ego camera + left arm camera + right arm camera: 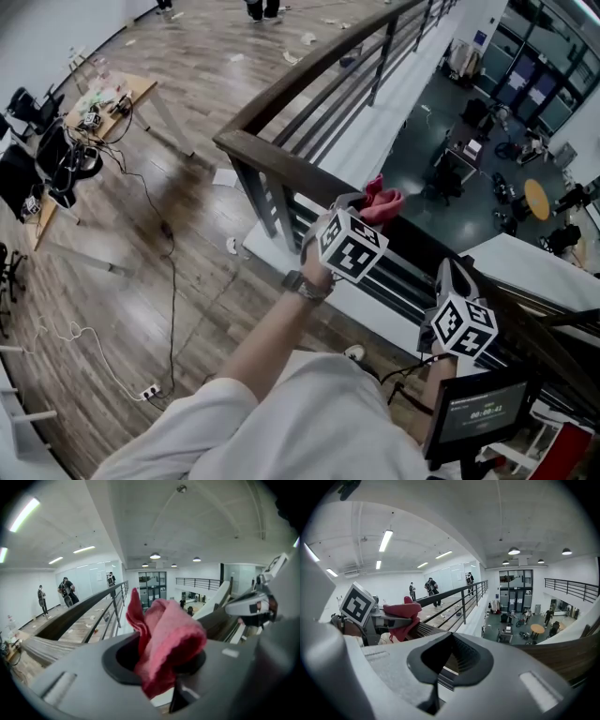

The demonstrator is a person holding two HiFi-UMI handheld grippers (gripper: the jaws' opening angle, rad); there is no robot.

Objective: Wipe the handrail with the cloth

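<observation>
Two-storey hall (441,112), dark wooden handrail (281,165); left tool (159,663) clenches pink cloth (171,637); right tool (449,663) closed, empty.

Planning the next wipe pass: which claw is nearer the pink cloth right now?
Left. The left claw is shut on the cloth, over the handrail. The right claw is off to its right, apart from the cloth, holding nothing.

Screen (483,417) digits too small to read.
</observation>
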